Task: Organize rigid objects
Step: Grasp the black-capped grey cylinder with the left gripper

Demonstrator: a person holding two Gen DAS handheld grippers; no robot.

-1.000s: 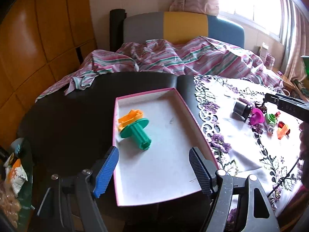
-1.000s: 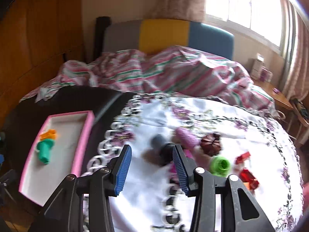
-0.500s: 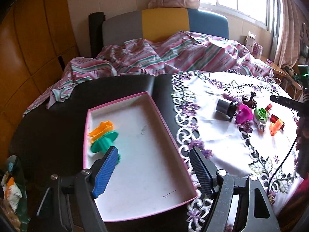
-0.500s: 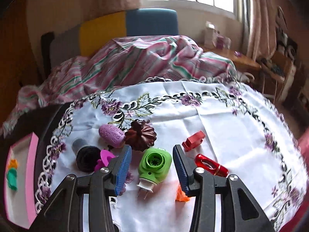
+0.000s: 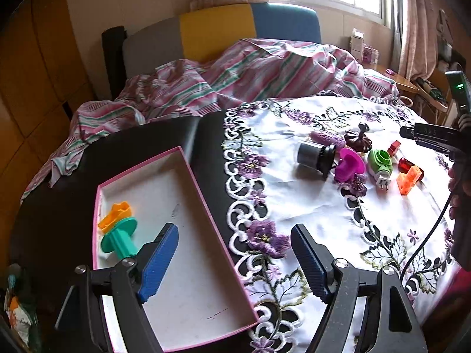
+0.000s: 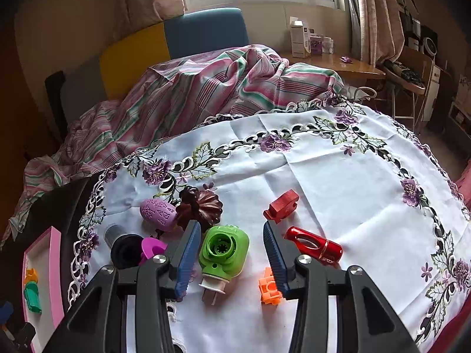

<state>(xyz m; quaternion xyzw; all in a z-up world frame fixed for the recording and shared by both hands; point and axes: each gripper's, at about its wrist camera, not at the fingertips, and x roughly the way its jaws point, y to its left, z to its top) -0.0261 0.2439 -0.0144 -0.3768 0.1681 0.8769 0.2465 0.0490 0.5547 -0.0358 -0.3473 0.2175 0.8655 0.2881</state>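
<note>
A pink-rimmed tray (image 5: 194, 176) lies on the dark table and holds a teal piece (image 5: 119, 239) and an orange piece (image 5: 116, 211). My left gripper (image 5: 235, 256) is open and empty over the tray's near right edge. My right gripper (image 6: 231, 257) is open, its jaws on either side of a green plug-in device (image 6: 223, 250) lying on the white cloth. Around it lie a red cylinder (image 6: 315, 245), a red block (image 6: 281, 206), an orange block (image 6: 268, 289), a dark brown fluted piece (image 6: 200, 207), a purple oval (image 6: 157, 213), a magenta piece (image 6: 153, 247) and a black-grey cylinder (image 6: 123, 245).
A white embroidered cloth (image 6: 338, 170) covers the right part of the round table. A bed with a striped blanket (image 5: 235, 79) lies behind the table. A wooden side table (image 6: 353, 67) with boxes stands at the back right. The tray also shows in the right wrist view (image 6: 53, 261).
My right gripper has swung right from the black cylinder and come in close around the green plug-in device. My left gripper has shifted right, off the tray's middle toward its right edge.
</note>
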